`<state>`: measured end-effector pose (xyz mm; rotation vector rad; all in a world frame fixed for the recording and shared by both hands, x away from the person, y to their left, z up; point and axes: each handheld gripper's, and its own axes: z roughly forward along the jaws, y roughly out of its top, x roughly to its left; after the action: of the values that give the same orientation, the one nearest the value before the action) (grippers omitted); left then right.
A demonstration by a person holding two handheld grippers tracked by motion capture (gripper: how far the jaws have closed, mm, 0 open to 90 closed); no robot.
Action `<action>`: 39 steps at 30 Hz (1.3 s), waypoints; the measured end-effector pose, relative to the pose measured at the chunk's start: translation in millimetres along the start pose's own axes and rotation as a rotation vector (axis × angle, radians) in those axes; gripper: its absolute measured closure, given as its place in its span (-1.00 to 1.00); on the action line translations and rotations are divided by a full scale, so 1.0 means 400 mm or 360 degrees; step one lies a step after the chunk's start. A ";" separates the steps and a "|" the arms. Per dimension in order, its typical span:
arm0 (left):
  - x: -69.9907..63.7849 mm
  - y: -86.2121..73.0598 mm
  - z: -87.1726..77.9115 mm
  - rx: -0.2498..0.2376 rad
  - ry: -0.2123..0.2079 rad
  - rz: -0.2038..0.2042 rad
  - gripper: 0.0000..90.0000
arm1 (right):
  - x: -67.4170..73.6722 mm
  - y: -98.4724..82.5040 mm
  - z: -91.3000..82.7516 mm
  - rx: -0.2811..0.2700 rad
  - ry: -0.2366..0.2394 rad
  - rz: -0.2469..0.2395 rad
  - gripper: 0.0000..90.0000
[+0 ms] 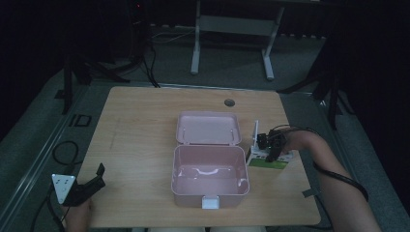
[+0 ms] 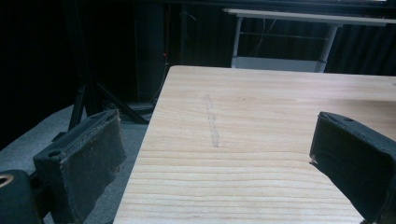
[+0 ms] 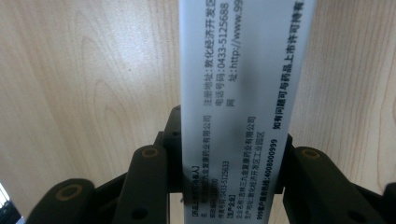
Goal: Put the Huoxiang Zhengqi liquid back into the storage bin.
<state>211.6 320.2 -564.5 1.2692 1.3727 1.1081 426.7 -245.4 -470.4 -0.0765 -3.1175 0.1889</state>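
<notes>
The room was dim, with a grey carpeted floor, black stands and cables at the sides, and a white-legged table frame (image 1: 232, 43) at the far end. In the middle stood a light wooden bench (image 1: 140, 125) with rounded corners, a plain grain and a small round grommet (image 1: 229, 102) near its far edge.

At the centre of the bench sat a pink plastic box (image 1: 210, 176), rectangular with rounded corners, its hinged lid (image 1: 209, 128) thrown open and lying back on the far side. The inside looked smooth and glossy, and a white latch (image 1: 211, 202) sat on its near wall.

Just right of the box, the right gripper (image 1: 270, 151) pointed down at a white medicine carton (image 1: 267, 161) with a green band along its near side. In the right gripper view the jaws were pinching the carton (image 3: 243, 93) across its narrow white printed face, one jaw on each side, with the wood beneath. A flap of the carton stood upright beside the box's right wall.

The left gripper (image 1: 92, 186) lay at the near left corner of the bench, well apart from the box, its grey three-cornered plate (image 1: 63, 187) to the left. In the left gripper view its padded black jaws were spread wide, with bare wood between them and a faint scuff line (image 2: 212, 123) on the surface.
</notes>
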 end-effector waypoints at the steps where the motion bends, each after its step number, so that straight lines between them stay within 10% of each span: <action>1: 0.000 0.000 0.000 0.0000 0.0001 0.0000 -0.93 | 0.003 0.000 -0.004 0.0005 0.0006 0.0011 0.40; 16: -0.001 0.000 0.000 -0.0001 0.0009 0.0003 -0.93 | 0.041 -0.024 -0.056 0.0011 -0.0009 0.0036 0.40; 39: -0.001 0.000 0.000 0.0003 0.0006 0.0006 -0.93 | 0.210 -0.039 -0.089 0.0041 -0.0033 -0.0012 0.40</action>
<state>211.6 319.7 -564.4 1.2722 1.3750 1.1125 342.7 -252.4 -432.1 -0.0631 -3.1343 0.2310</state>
